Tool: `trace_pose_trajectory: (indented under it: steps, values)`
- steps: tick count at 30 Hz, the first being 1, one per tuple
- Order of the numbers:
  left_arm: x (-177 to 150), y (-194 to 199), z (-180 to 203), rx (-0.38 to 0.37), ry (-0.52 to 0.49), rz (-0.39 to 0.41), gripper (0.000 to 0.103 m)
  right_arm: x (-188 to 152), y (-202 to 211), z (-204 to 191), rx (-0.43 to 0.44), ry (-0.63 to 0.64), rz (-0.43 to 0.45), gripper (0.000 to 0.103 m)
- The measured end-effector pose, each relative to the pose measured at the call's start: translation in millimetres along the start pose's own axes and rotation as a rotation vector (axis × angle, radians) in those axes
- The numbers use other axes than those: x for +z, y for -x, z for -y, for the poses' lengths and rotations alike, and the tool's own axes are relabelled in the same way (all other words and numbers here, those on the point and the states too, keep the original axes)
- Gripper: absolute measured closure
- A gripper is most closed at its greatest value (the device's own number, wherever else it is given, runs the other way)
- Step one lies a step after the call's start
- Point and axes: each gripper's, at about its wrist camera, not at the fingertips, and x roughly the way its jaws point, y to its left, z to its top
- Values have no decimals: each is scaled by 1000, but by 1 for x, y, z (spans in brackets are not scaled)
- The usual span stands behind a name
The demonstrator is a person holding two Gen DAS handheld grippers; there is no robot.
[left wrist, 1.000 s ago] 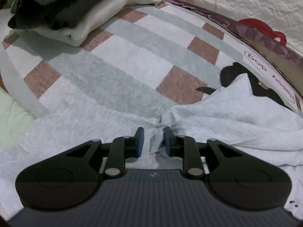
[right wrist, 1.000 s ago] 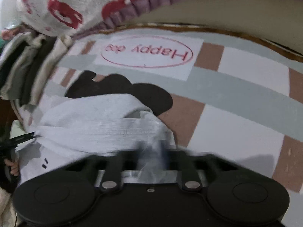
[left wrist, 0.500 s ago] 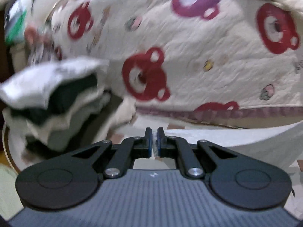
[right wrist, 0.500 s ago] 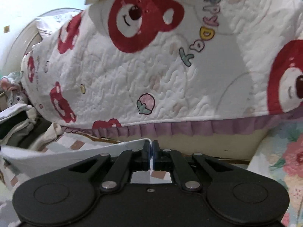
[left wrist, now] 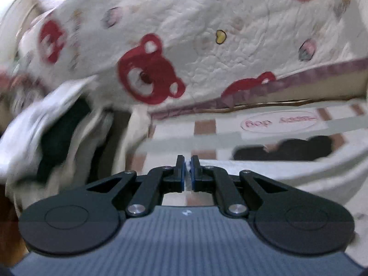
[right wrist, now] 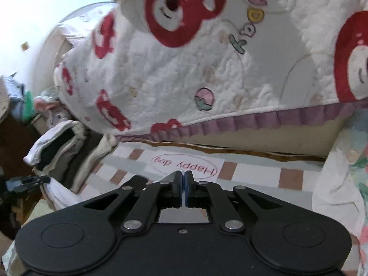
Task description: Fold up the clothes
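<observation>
Left wrist view, both jaws now clamped on grey garment [left wrist: 287, 172], raised off checked mat [left wrist: 220, 135].

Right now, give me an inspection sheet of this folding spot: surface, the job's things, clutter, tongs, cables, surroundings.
Surface: checked mat in white, grey and brown, printed "Happy dog" with a black figure.
Job's things: light grey garment, lifted off the mat and stretched between both tongs; stack of folded clothes at the mat's far left edge.
Clutter: soft toys behind the stack, blurred.
Tongs: left tongs shut on the light grey garment; right tongs shut on its other edge.
Cables: nothing seen.
Surroundings: white quilt with red bears and a purple frill hangs behind the mat; floral fabric at right.
</observation>
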Motion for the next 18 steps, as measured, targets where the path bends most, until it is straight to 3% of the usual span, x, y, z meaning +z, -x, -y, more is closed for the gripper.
trace_pose_trajectory:
  steps: [2,4,6,8,14,18]
  values:
    - [39,-49,8,93,-53,36,98,20,-33,18,-13,-74,4,100]
    - [76,-92,7,204,8,22,98,45,-68,46,-24,-221,55,100]
    - [97,-125,9,266,64,-9,98,58,-96,63,-26,-339,124,100]
    - [109,-155,14,313,98,-43,98,69,-133,67,-57,-366,124,100]
    - [101,-220,25,278,136,-145,98,65,-218,70,-262,-211,95,100]
    - [87,-255,25,261,126,-172,98,49,-247,79,-334,-119,58,100]
